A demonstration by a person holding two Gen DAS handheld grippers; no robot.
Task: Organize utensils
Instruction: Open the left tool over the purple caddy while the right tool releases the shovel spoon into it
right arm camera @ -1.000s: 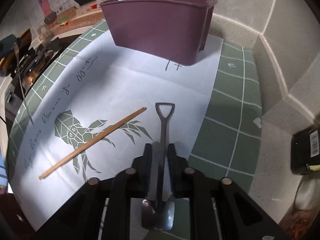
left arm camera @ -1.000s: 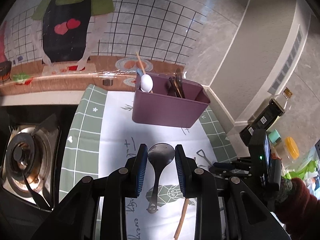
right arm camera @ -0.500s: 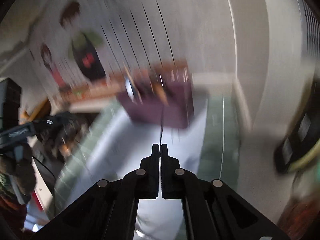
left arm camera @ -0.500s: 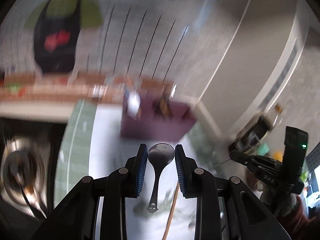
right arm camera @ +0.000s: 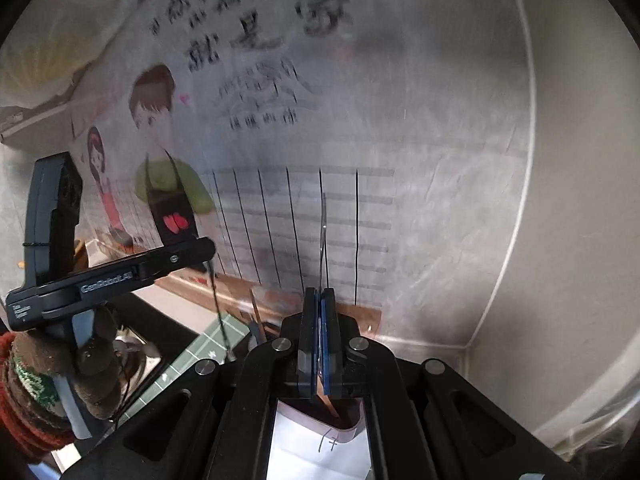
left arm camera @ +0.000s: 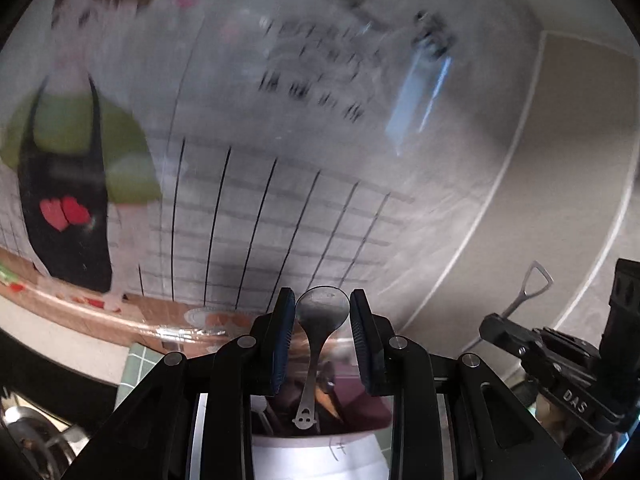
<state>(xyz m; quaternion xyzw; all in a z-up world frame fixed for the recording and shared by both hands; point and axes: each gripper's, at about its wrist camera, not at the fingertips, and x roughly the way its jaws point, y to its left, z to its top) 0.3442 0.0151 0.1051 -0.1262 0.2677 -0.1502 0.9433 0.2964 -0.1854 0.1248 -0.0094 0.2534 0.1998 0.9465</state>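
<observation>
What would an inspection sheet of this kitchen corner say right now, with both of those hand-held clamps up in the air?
Surface: white printed mat with a green checked border on the counter.
Job's things: purple utensil bin below both grippers, utensils standing in it; dark spoon; shovel-handled spoon.
Clutter: gas burner at the left edge.
Grippers: left gripper shut on the dark spoon, handle hanging down; right gripper shut on the shovel-handled spoon.
Cables: thin dark cord below the left gripper.
Surroundings: cartoon wall sticker, grey tiled corner; a gloved hand.
</observation>
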